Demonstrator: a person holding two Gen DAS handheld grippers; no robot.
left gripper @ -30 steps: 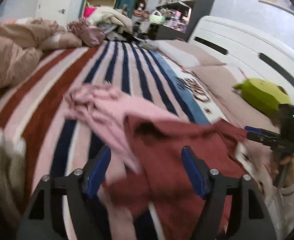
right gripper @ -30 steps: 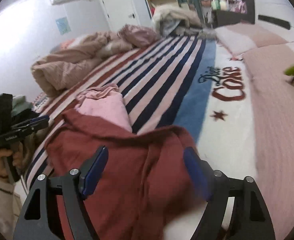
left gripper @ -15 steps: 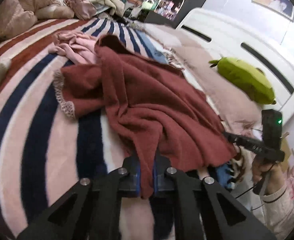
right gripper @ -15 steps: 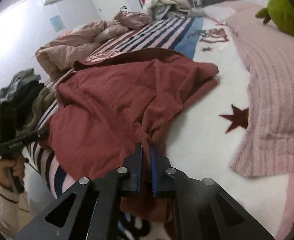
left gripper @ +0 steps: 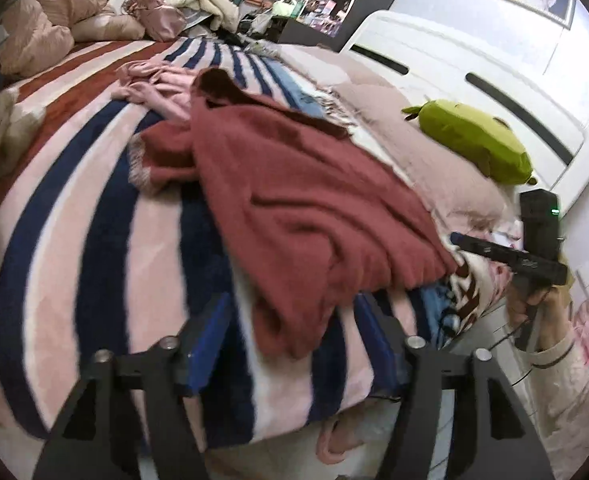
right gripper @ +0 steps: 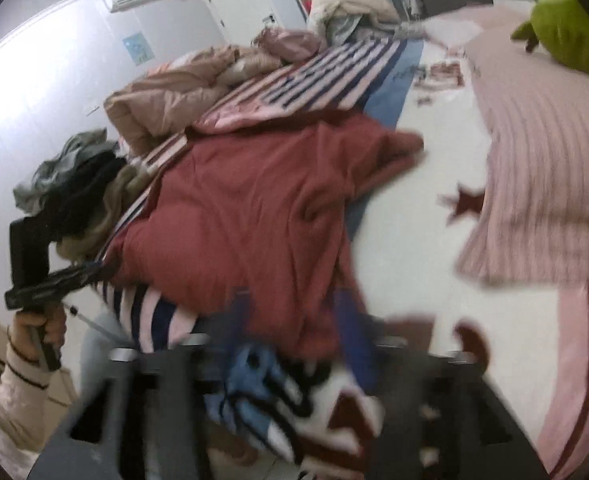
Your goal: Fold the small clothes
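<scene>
Bed point(left gripper: 106, 216): very big, with a striped blanket on top – dark blue, pink, white and red-brown stripes.
Headboard point(left gripper: 446, 80): white, with dark slots, at the right end of the bed in the left wrist view.
Red top point(left gripper: 306, 200): the red-brown cloth lies spread and wrinkled on the blanket, near the front edge of the bed; one corner hangs close to that edge. In the right wrist view the red top point(right gripper: 254, 216) fills the middle, blurry.
Pink pillow point(right gripper: 546, 168): striped, on the bed near the headboard end, beside the red top but apart from it.
Beige quilt point(left gripper: 34, 28): bunched up at the far corner of the bed.
Pink cloth point(left gripper: 158, 88): crumpled, just behind the red top and touching it.
Green plush toy point(left gripper: 474, 140): lies near the headboard.
Clothes pile point(right gripper: 78, 176): grey, black and tan things heaped at the left edge of the bed.
Left gripper point(left gripper: 294, 344): the blue fingers are wide apart – nothing between them, with the corner of the red top just in front.
Right gripper point(right gripper: 294, 328): blurry; the blue fingers stand apart, with the red top's edge in front of them.
</scene>
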